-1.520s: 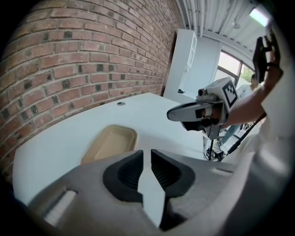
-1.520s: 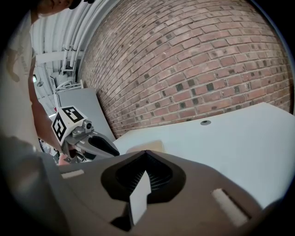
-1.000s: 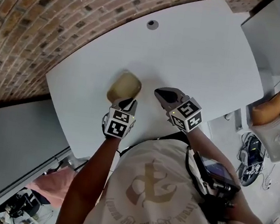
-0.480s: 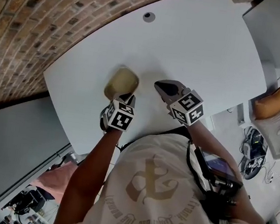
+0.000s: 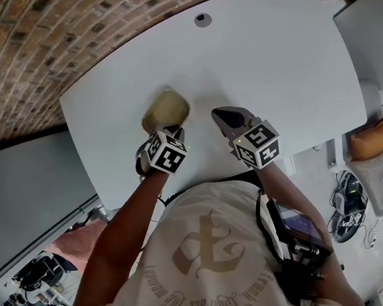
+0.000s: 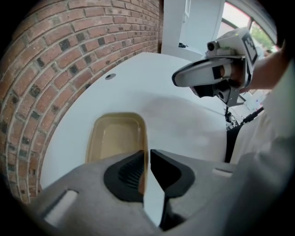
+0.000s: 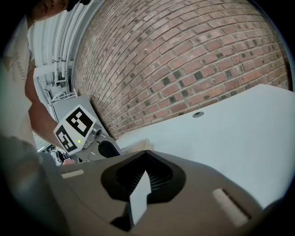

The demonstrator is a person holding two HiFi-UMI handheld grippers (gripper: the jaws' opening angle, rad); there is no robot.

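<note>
A shallow tan tray (image 5: 166, 109) lies on the white table (image 5: 280, 62), near the table's left part. My left gripper (image 5: 174, 134) hangs over the tray's near right corner, jaws shut with only a thin slit. In the left gripper view the tray (image 6: 115, 138) fills the space just beyond the left gripper (image 6: 147, 153), and its right rim runs down behind the slit. My right gripper (image 5: 224, 115) is shut and holds nothing, a little right of the tray above bare table. It looks along the table in the right gripper view, the right gripper (image 7: 146, 154) pointing toward the brick wall.
A brick wall (image 5: 48, 18) borders the table's far side. A round cable hole (image 5: 203, 19) sits in the tabletop near the wall. A white cabinet (image 6: 191, 23) stands past the table's end. A chair with an orange cushion (image 5: 370, 139) is off the right edge.
The left gripper has tipped downward and moved closer over the tan tray, which now shows larger in its view. The right gripper has barely shifted.
</note>
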